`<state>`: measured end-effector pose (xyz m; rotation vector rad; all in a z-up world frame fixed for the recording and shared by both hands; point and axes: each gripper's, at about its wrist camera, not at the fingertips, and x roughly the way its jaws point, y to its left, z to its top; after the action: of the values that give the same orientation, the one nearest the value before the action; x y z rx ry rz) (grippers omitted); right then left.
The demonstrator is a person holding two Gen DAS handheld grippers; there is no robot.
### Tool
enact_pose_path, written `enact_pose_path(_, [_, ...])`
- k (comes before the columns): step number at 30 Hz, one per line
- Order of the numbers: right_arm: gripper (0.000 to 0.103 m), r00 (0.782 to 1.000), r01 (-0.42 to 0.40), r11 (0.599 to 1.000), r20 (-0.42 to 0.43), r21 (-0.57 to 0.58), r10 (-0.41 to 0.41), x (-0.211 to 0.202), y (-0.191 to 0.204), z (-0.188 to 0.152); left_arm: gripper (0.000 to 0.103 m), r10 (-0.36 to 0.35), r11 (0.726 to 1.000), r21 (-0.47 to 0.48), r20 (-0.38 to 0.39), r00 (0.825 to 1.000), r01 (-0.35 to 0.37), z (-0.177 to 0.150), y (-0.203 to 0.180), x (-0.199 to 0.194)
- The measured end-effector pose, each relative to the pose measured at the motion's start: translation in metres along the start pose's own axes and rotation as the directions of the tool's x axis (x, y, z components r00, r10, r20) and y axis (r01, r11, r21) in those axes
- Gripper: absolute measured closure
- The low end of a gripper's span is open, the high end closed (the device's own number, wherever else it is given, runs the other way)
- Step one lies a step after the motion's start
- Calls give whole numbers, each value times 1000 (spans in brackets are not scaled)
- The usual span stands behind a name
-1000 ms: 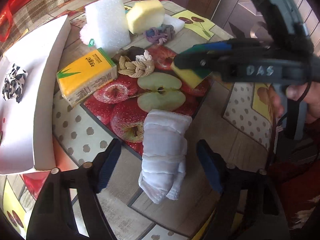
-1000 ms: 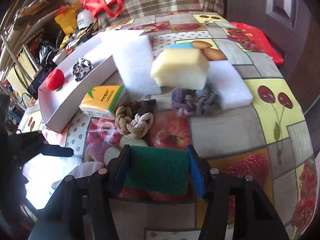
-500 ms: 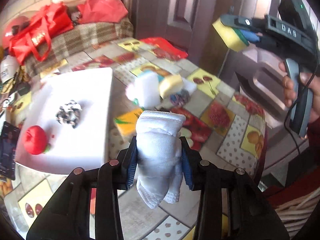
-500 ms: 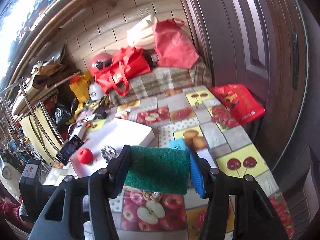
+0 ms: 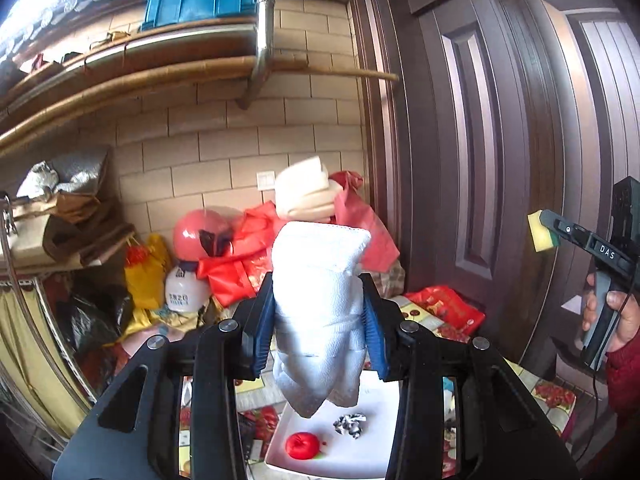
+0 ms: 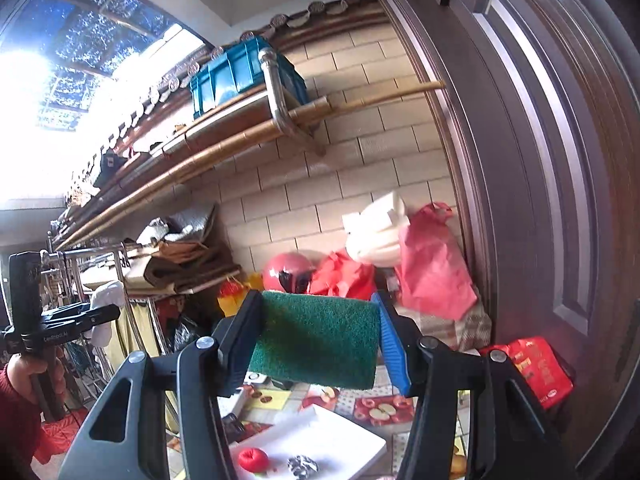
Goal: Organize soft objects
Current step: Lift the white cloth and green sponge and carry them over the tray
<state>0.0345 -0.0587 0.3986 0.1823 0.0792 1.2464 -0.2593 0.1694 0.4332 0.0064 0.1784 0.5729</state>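
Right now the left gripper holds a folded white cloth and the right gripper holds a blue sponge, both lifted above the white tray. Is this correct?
Not quite. The sponge in the right gripper is green on its scrubbing face with a yellow body, not blue; only the finger pads are blue. The right wrist view shows it. The left gripper does hold the folded white cloth above the white tray.

White folded cloth (image 5: 318, 312) upright; green sponge (image 6: 316, 344) level.
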Motion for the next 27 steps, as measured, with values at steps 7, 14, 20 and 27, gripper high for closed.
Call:
enact_pose_path(7, [48,999,-27,1000,35,-9,28,2,20,2,64,4,999,-36,62,998,-2,-2,17,-22])
enact_pose_path(14, [48,999,-44,999,3,0,44,12,26,-7,64,-8,998,-68,42,999,11,-9,13,-10])
enact_pose_path(20, [48,998,-46,999,-44,11,46,25,23,-18,64,-20,996,-86,22,1000,22,-14,14,4])
enact_pose_path(27, [48,994,-43,998,-101,34,47,45,17,-33,64,-33,994,-108,-17,999,31,-24,18,29])
